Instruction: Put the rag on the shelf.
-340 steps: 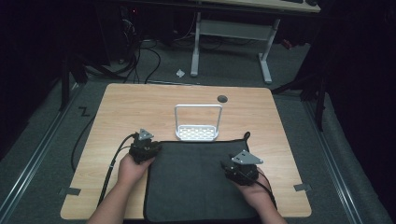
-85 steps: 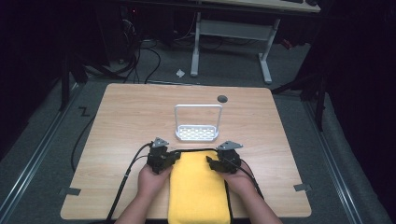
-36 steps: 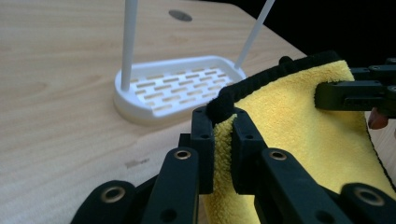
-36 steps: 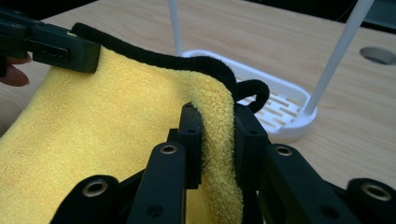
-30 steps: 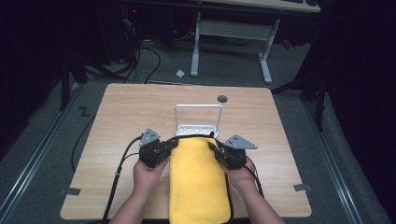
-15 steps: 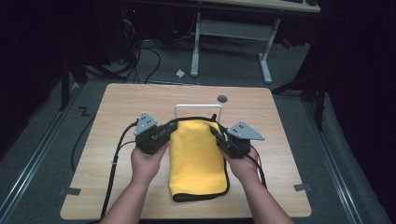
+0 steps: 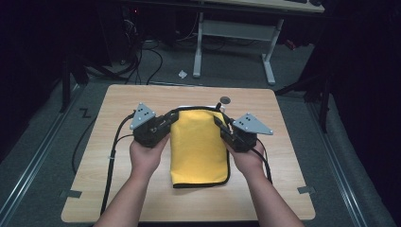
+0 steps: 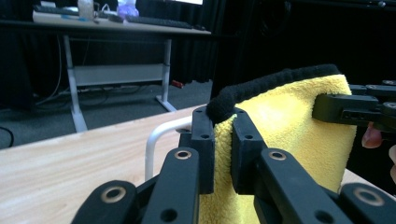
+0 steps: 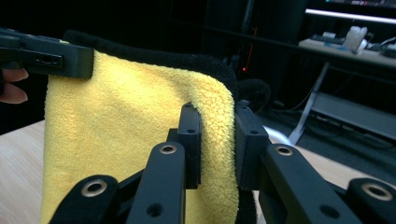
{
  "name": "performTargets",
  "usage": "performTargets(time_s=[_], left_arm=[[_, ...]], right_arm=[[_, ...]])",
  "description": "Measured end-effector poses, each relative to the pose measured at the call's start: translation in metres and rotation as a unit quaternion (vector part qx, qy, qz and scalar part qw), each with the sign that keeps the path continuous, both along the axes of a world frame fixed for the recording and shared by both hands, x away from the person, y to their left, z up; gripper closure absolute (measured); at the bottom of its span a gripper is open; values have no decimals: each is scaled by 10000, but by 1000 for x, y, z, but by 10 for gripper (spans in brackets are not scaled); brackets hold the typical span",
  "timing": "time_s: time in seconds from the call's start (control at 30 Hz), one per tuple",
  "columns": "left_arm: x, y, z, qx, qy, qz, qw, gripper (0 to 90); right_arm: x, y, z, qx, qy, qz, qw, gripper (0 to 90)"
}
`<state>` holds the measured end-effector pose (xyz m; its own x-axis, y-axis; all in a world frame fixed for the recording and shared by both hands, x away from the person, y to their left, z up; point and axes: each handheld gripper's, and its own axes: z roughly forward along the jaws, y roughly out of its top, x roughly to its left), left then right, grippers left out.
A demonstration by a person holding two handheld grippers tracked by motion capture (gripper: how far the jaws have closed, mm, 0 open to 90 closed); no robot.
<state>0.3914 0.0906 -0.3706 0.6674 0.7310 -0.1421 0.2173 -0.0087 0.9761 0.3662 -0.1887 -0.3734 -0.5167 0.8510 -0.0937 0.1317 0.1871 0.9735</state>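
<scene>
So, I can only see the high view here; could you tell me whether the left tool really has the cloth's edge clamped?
Observer: Yes. In the left gripper view the left tool pinches the yellow cloth between its pads, right under the black trim.
Operator: Thank you. And is the right one the same?
Observer: The right tool is shut on the cloth's other top corner, with the yellow fleece bunched between its jaws.
Operator: Is the white rack behind the cloth clear of it?
Observer: From the left gripper view the white rack has its curved bar showing just behind the left tool; whether the cloth touches it I cannot tell.
</scene>
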Motion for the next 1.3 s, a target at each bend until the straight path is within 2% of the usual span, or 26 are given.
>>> performTargets(time_s=[0.47, 0.83, 1.07, 1.2, 1.3], left_arm=[[-2, -3, 37, -28, -475, -25, 9989, 819], [3, -2, 51, 11, -671, -34, 9977, 820], [20, -2, 54, 99, -667, -39, 9977, 822], [33, -4, 59, 209, -690, -9, 9974, 824], [42, -6, 63, 241, -734, 23, 9970, 824]], right_arm=[[-3, -3, 34, 126, -373, -74, 9992, 767], [-2, -2, 52, 72, -598, -103, 9981, 767], [7, -1, 57, -11, -621, -138, 9980, 766], [19, -1, 59, -29, -611, -153, 9980, 766], [29, -2, 61, 56, -571, -175, 9982, 766]])
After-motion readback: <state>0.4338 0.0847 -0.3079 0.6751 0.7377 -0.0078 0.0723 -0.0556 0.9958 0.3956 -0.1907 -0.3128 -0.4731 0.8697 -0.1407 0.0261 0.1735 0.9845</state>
